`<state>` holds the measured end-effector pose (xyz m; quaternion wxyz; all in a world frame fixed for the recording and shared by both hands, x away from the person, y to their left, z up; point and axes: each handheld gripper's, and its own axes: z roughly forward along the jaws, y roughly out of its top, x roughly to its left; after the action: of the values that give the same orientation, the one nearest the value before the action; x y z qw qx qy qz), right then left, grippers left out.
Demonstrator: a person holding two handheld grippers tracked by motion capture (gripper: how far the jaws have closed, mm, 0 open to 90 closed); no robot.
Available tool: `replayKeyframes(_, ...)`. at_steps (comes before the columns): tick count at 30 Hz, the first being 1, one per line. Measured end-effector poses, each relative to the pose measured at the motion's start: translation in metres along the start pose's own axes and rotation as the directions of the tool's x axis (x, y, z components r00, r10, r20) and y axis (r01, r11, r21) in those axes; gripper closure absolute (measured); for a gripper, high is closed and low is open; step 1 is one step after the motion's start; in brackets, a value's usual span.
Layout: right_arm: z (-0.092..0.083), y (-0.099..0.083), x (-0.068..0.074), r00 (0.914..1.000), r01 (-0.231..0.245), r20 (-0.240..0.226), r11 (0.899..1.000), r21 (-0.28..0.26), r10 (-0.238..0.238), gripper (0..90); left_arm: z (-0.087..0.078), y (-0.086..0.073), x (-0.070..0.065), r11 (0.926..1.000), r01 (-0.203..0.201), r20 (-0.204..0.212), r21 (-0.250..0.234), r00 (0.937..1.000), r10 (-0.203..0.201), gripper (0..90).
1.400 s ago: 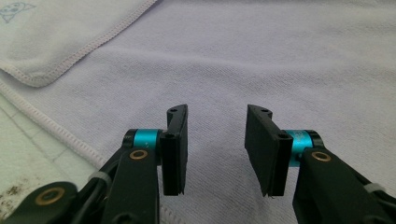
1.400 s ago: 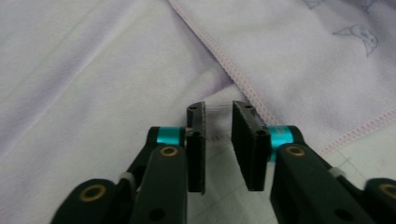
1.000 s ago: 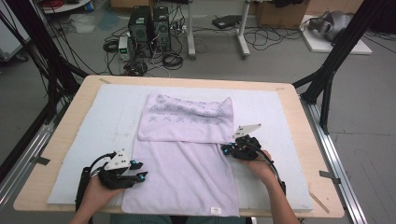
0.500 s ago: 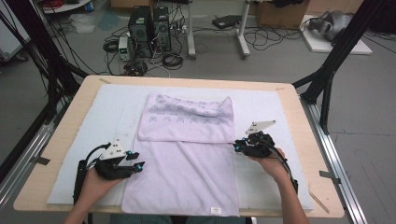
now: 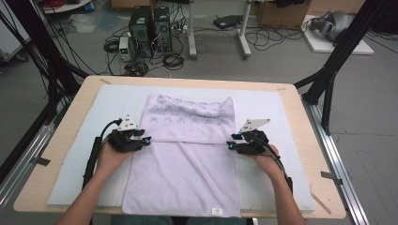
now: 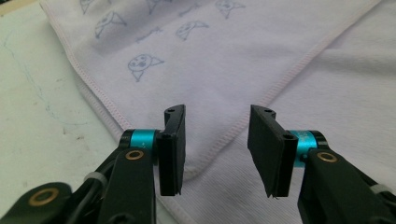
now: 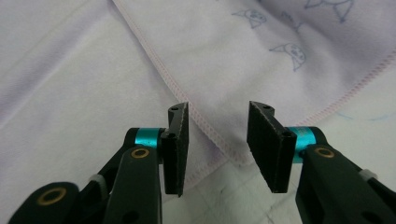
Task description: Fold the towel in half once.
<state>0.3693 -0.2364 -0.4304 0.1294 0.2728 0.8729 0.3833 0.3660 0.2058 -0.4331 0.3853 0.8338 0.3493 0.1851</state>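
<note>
With fingers parted and empty, each gripper (image 6: 215, 154) (image 7: 217, 151) frames a folded towel (image 5: 187, 164) corner between them, seemingly poised to pinch.

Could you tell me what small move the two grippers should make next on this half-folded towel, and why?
Probably close both on the folded-over flap's corners. The left gripper and right gripper sit open at opposite ends of the flap's edge on the towel, and each gripper view shows a stitched corner just ahead of the parted jaws.
</note>
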Motion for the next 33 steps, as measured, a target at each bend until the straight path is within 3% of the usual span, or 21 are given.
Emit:
replayKeyframes(2,0.008,0.001,0.000,1.0000,0.002,-0.006,1.000,0.026,-0.002,62.4,0.008,-0.005,0.005,0.9985,0.014,0.016,0.054,0.9998,-0.015,56.6)
replayKeyframes(4,0.013,0.003,-0.001,0.9998,-0.013,-0.016,0.998,0.054,0.014,75.2,0.006,-0.005,0.007,0.9991,0.015,0.018,0.040,0.9997,-0.016,67.9)
replayKeyframes(5,0.014,0.003,-0.001,0.9996,-0.019,-0.018,0.998,0.059,0.020,79.5,0.004,-0.005,0.008,0.9996,0.001,0.016,0.029,0.9999,-0.002,78.2)
replayKeyframes(7,0.012,0.007,-0.002,0.9990,-0.031,-0.031,0.998,0.049,0.032,83.1,0.001,-0.004,0.008,0.9998,-0.004,0.015,0.020,0.9999,0.004,85.1)
replayKeyframes(15,-0.006,0.025,-0.003,0.9991,-0.027,-0.033,1.000,0.007,0.027,81.0,-0.018,0.001,0.007,0.9974,0.014,0.003,-0.071,0.9999,-0.014,86.4)
replayKeyframes(17,-0.008,0.025,-0.005,0.9985,-0.043,-0.033,0.999,0.014,0.043,81.1,-0.021,0.002,0.008,0.9970,0.017,0.003,-0.075,0.9999,-0.017,86.3)
replayKeyframes(23,-0.003,0.019,-0.008,0.9994,-0.033,-0.001,0.997,0.076,0.033,84.9,-0.022,0.001,0.009,0.9967,0.024,0.000,-0.078,0.9997,-0.024,86.2)
replayKeyframes(27,-0.014,0.023,-0.009,0.9988,-0.048,-0.004,0.999,0.007,0.048,86.9,-0.030,0.004,0.008,0.9936,0.024,-0.006,-0.111,0.9997,-0.025,86.2)
replayKeyframes(33,-0.027,0.029,0.004,0.9998,-0.014,-0.010,1.000,-0.017,0.014,87.0,-0.047,0.007,-0.001,0.9932,-0.018,-0.010,-0.115,0.9998,0.017,86.2)
